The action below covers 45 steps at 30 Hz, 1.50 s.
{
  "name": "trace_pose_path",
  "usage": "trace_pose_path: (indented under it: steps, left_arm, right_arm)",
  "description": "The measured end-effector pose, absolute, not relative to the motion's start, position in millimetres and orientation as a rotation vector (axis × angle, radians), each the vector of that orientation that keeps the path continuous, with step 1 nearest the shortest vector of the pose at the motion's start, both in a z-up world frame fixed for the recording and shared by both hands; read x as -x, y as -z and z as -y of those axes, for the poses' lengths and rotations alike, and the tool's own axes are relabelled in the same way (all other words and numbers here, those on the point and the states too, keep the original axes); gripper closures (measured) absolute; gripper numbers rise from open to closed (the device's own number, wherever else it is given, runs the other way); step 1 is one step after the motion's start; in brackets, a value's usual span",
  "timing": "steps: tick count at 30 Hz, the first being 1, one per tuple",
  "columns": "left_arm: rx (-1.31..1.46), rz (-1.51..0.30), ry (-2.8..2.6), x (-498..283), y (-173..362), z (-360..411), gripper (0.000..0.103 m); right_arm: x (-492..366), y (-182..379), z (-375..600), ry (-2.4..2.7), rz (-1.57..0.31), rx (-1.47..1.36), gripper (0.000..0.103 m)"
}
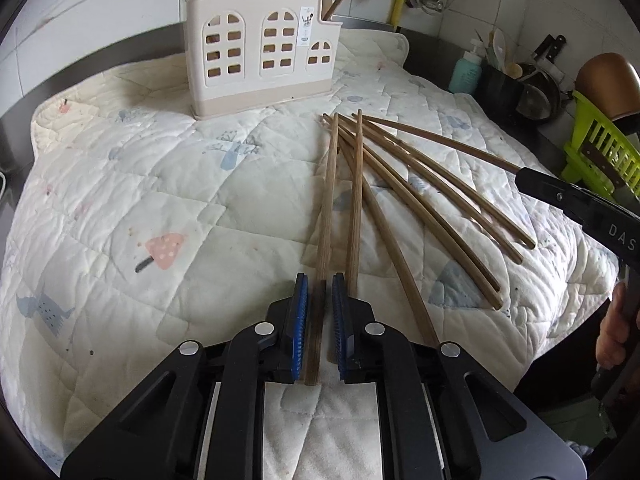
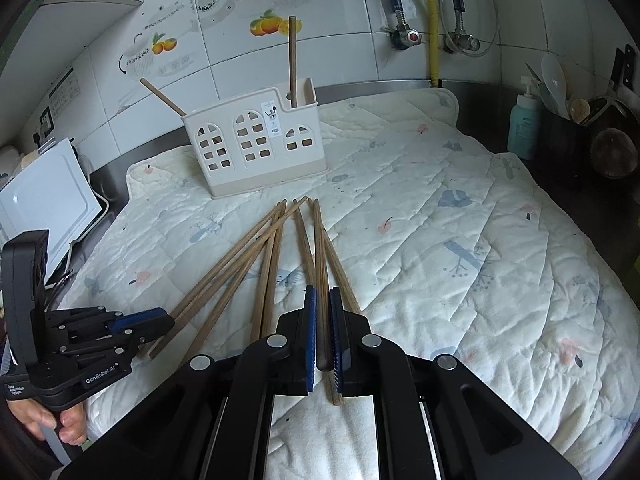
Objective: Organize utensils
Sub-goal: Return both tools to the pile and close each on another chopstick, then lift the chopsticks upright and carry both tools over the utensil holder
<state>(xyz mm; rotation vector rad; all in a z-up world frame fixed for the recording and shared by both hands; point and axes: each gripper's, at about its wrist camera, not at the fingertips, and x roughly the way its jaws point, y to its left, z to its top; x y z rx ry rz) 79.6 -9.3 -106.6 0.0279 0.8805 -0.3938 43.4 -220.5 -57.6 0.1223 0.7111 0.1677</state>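
wooden chopsticks (image 1: 416, 184), quilted cloth mat (image 1: 160, 200), plastic caddy (image 1: 260, 56)

Two close wrist views, shared chopsticks (image 1: 352, 200)

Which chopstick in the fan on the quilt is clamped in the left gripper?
The leftmost chopstick in the left wrist view: its near end sits between the left gripper's pads; the others lie free beside it.

Left gripper (image 1: 320, 292), black with blue pads, is clamped on one brown wooden chopstick (image 1: 326, 216) at its near end. Remaining brown wooden chopsticks (image 1: 404, 184) fan out on the white quilted printed mat (image 1: 160, 184). Right gripper (image 1: 528, 178) pinches the far-right stick's end. The cream plastic window-cutout utensil holder (image 1: 260, 56) stands upright behind, two sticks leaning in it.
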Motion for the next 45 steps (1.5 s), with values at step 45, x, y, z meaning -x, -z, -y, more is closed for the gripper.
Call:
trace_pose_path:
  steps: [45]
  left_arm:
    - [0.071,-0.633,0.32,-75,5,-16,0.098]
  right_arm:
    - [-74,-75,234,-0.426,-0.561,0.01,0.097]
